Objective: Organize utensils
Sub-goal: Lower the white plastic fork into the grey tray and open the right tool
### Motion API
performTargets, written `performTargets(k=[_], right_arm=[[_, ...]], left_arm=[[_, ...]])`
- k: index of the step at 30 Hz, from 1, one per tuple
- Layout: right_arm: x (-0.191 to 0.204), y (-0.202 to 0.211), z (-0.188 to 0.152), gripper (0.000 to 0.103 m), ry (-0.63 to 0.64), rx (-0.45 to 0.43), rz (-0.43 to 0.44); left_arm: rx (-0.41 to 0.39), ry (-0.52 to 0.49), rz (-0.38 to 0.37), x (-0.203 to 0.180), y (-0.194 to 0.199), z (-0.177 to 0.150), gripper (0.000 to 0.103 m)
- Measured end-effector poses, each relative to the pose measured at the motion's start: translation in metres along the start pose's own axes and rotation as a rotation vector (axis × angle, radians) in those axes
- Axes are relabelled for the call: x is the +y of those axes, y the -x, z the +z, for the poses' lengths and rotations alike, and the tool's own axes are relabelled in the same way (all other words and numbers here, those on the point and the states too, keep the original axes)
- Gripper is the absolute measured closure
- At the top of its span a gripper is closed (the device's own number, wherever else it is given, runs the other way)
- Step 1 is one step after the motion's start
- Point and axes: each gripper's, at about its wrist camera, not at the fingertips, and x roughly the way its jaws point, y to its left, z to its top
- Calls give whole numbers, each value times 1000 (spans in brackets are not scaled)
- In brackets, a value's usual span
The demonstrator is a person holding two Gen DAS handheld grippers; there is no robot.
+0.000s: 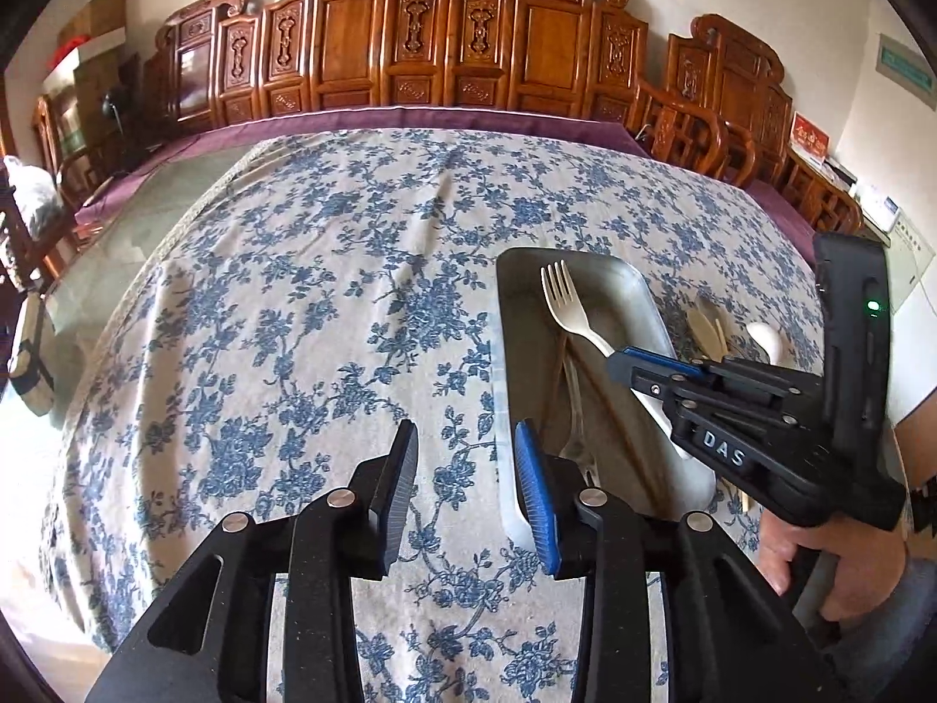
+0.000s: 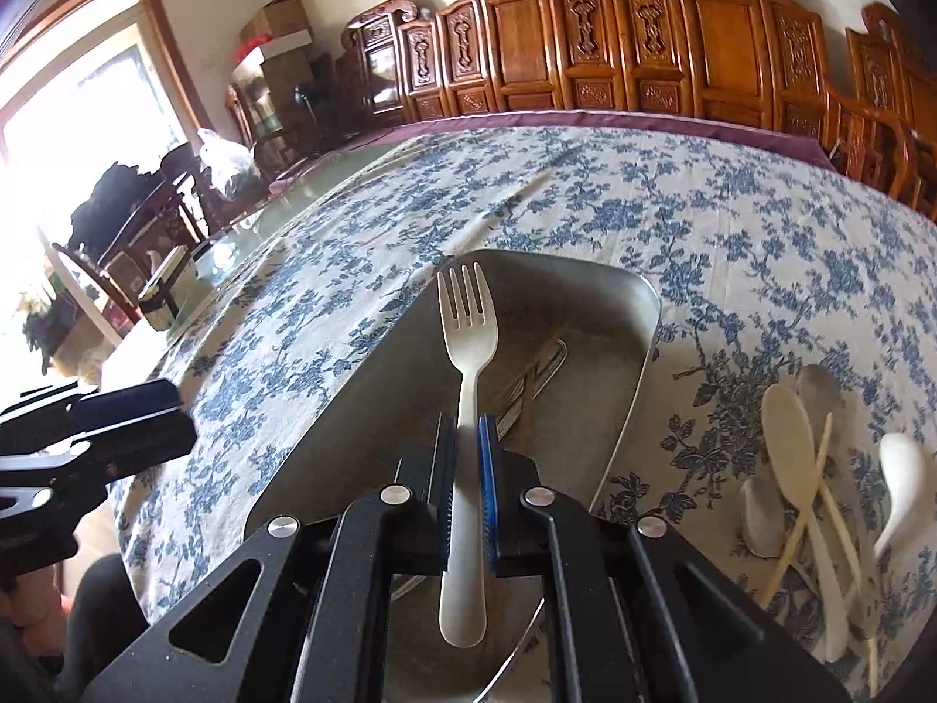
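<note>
The right hand-held gripper pinches the pale fork mid-handle over the metal tray; released high, it may bounce out. The left hand-held gripper is open, empty

Open tablecloth left of and beyond the metal tray: free passage there. Right of tray, a heap of spoons and chopsticks blocks the cloth. Right gripper, clamped on the fork, hangs over the tray interior. Left gripper, jaws apart, sits near the tray's left rim.
</note>
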Motion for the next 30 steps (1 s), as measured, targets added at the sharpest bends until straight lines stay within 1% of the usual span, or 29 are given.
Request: performTargets(k=[4, 8, 9, 12, 14, 19, 23, 28, 29, 30], right_arm=[[-12, -8, -3, 93, -84, 19, 32], [-13, -8, -4, 91, -100, 28, 91], [-12, -8, -4, 91, -100, 34, 108], [-8, -4, -5, 91, -80, 32, 117], [-4, 2, -5, 91, -57, 21, 112], [-5, 35, 0, 91, -11, -33, 115], [-25, 71, 4, 91, 3, -83, 73], [-62, 104, -1, 91, 7, -98, -35], [-71, 111, -4, 91, 8, -100, -61], [-79, 118, -8, 88, 8, -100, -89]], left_arm=[[1, 4, 8, 2, 0, 0, 69], [3, 7, 11, 3, 0, 1, 68], [4, 8, 11, 2, 1, 1, 68], [2, 1, 8, 0, 2, 1, 66], [-1, -5, 5, -3, 3, 1, 62], [-2, -20, -8, -14, 3, 2, 61], [2, -33, -26, -26, 3, 2, 61], [17, -62, -61, -49, -4, -1, 61], [18, -67, -68, -54, -5, -2, 60], [19, -78, -81, -61, -6, -2, 60]])
